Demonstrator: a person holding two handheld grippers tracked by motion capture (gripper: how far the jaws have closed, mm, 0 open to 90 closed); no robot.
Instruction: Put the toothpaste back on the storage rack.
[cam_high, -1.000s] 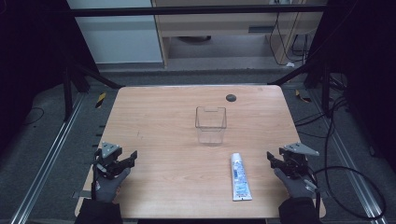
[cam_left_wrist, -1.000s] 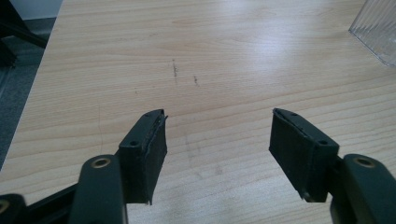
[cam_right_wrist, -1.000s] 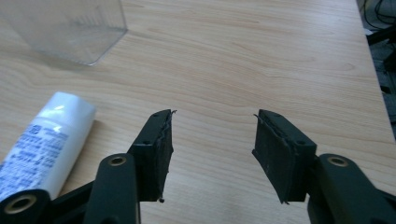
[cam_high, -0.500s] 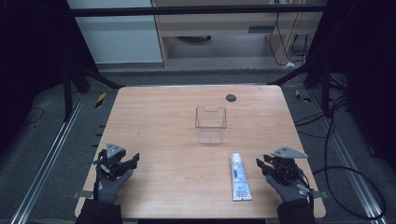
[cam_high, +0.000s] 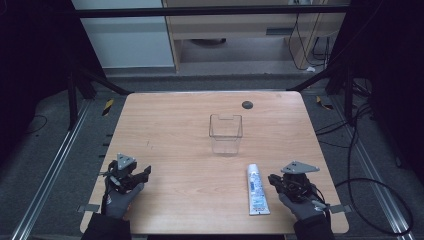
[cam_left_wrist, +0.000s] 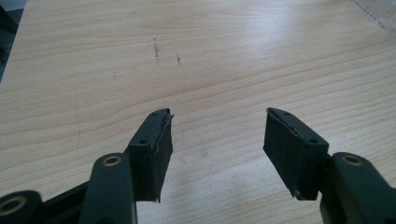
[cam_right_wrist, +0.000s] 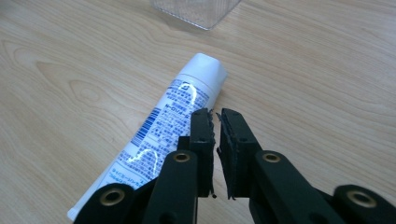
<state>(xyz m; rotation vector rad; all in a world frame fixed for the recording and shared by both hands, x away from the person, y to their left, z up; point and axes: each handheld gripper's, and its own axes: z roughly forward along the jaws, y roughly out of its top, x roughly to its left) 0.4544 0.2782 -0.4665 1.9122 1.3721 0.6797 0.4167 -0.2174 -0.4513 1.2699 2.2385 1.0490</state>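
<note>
Lying flat on the worktop, the white tube is sitting near the front edge, its cap end pointing toward the clear plastic container standing at the middle. You are holding your right claw just beside the tube's right side, its jaws nearly touching and gripping nothing. You are resting your left claw well apart at the front left, jaws spread wide over bare wood. A small dark disc is sitting near the far edge.
</note>
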